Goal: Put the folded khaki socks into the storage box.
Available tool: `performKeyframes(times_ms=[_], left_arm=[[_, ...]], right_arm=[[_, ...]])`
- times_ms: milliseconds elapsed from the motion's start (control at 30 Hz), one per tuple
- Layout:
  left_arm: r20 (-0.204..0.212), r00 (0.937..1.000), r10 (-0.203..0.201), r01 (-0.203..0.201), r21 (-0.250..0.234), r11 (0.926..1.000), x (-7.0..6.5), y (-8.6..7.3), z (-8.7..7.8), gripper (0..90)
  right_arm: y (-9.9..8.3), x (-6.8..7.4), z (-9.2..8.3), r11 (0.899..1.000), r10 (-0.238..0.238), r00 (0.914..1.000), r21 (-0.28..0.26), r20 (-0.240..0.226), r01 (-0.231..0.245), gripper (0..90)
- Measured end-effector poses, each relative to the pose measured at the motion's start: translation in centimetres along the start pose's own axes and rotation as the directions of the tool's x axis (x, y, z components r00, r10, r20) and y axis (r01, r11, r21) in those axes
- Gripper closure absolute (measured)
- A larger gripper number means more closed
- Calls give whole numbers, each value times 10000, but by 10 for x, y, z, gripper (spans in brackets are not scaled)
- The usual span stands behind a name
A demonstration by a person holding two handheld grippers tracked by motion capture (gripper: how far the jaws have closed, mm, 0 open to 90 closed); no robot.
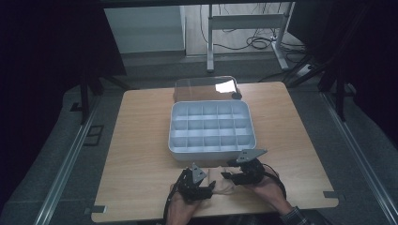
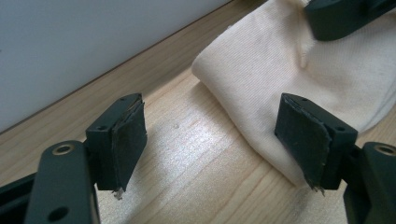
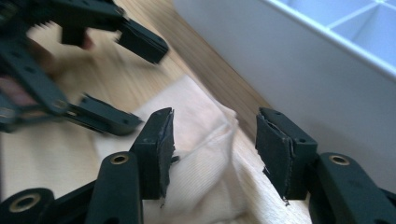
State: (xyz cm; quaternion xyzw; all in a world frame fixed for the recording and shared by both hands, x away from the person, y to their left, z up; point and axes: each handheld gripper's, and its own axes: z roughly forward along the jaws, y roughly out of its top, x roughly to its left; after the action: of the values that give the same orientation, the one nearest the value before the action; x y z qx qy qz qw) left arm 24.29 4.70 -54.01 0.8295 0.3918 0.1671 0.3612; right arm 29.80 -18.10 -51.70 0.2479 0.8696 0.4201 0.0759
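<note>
The cream knitted cloth (image 1: pixel 224 180) is seen on the wooden table (image 1: pixel 141 140) between both open, empty grippers, nearer the right gripper (image 3: pixel 212 151), at two o'clock from the left gripper (image 2: pixel 219 140).

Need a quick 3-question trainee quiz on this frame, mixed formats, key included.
1. True or false: the left tool is clamped on the cream cloth.
2. The cloth lies: A) inside the white compartment box B) on the table in front of it C) on the clear lid.
3. Fill in: the box's compartments look ____.

Key: 1 false, its pads stand apart, nothing pinched. 2 B. 3 empty.
</note>
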Motion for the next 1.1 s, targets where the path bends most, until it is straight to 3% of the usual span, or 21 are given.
performKeyframes(times_ms=[200, 467, 633, 833, 933, 1000, 1100], left_arm=[[43, 9999, -127, 127, 65, 9999, 0, 0, 0, 243], [70, 9998, -199, 199, 69, 9998, 0, 0, 0, 244], [-1, 10000, -87, 87, -32, 10000, -1, 0, 0, 242], [-20, 9999, -122, 122, -22, 9999, -1, 0, -1, 237], [7, 9999, -168, 168, -3, 9999, -1, -1, -1, 237], [36, 9998, -218, 218, -1, 9998, -1, -1, -1, 237], [17, 9997, -230, 230, -89, 9997, 0, 1, -3, 245]], right_arm=[[-15, -16, -14, 9987, 504, 9971, -112, 575, -499, 465], [-34, -25, -13, 9956, 937, 9945, -12, 470, -938, 460], [-30, -21, -16, 9979, 642, 9957, -3, 670, -643, 462], [-22, -8, -20, 9975, 614, 9979, -364, 212, -606, 440], [-23, -4, -14, 9988, 483, 9987, -67, 160, -482, 441], [-27, -2, -9, 9993, 146, 9991, 336, 394, -159, 448], [-32, -3, -7, 9991, 310, 9990, 270, 319, -319, 456]])
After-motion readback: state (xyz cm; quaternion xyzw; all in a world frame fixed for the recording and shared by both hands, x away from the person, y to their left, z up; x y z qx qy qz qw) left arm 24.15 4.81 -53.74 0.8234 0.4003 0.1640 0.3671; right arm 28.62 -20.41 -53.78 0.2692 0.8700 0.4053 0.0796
